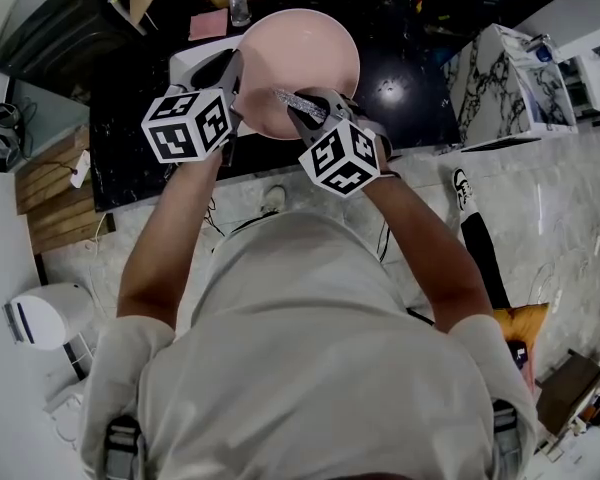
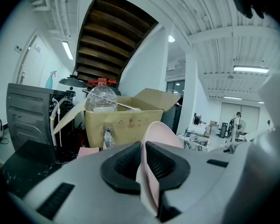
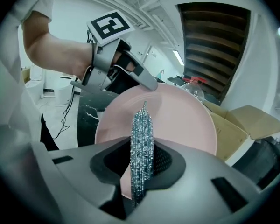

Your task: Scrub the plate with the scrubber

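Note:
A pale pink plate [image 1: 298, 66] is held up over a black marble counter [image 1: 400, 78]. My left gripper [image 1: 234, 96] is shut on the plate's left rim; in the left gripper view the plate [image 2: 152, 148] stands edge-on between the dark pads. My right gripper [image 1: 302, 110] is shut on a flat silver glittery scrubber [image 1: 296, 101], whose far end lies against the plate's face. In the right gripper view the scrubber [image 3: 141, 146] rises upright from the jaws in front of the plate [image 3: 177, 120], with the left gripper [image 3: 144, 84] clamped at the plate's upper left rim.
A cardboard box [image 2: 123, 120] with a clear plastic bottle [image 2: 101, 97] in it stands behind the counter. A white marble-patterned block [image 1: 505, 83] sits to the right. A wooden pallet [image 1: 50, 193] and a white appliance [image 1: 45, 313] lie on the floor at left.

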Demonstrator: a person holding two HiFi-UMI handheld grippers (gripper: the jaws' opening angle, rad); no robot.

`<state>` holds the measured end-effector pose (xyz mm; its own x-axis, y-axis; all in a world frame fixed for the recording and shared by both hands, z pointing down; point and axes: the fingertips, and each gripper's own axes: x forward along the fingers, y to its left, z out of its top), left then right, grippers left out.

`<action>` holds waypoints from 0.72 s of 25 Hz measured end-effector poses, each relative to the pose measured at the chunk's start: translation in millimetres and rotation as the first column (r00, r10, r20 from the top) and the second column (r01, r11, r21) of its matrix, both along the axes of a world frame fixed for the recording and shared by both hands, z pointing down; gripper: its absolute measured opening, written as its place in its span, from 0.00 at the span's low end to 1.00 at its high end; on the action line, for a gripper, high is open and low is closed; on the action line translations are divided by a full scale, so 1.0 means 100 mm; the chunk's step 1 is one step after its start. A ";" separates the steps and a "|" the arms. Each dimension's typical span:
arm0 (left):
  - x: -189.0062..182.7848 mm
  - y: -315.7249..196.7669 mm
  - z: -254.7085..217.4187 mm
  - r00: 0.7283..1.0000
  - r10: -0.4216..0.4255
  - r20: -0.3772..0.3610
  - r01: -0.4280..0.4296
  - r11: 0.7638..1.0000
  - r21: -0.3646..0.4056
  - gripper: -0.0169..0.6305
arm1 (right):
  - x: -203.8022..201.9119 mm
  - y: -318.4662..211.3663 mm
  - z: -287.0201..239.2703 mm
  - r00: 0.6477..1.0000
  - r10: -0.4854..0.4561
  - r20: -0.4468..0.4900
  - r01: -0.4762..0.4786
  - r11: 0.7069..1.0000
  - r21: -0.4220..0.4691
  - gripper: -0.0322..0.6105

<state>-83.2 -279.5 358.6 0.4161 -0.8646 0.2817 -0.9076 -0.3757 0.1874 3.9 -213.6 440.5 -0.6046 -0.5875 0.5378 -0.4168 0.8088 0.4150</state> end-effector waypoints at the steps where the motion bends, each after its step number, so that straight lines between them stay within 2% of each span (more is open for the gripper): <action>1: 0.00 0.00 0.01 1.000 -0.001 0.003 0.001 1.000 -0.001 0.07 | 0.01 0.01 -0.01 1.000 -0.003 0.004 0.003 1.000 -0.001 0.17; 5: 0.01 0.02 0.05 1.000 0.001 0.009 -0.001 1.000 -0.009 0.07 | 0.24 -0.24 -0.24 0.993 0.098 0.059 -0.101 0.994 0.040 0.17; 10: 0.05 0.08 0.07 1.000 0.010 0.004 -0.010 1.000 -0.013 0.06 | 0.54 -0.63 -0.53 0.971 0.224 0.085 -0.232 0.967 0.100 0.17; 14: 0.08 0.10 0.05 1.000 0.018 -0.003 -0.018 1.000 -0.013 0.07 | 0.61 -0.77 -0.57 0.963 0.260 0.077 -0.267 0.957 0.112 0.17; 18: 0.08 0.11 0.02 1.000 0.024 -0.018 -0.024 1.000 -0.008 0.07 | 0.49 -0.71 -0.48 0.971 0.230 0.058 -0.234 0.968 0.090 0.17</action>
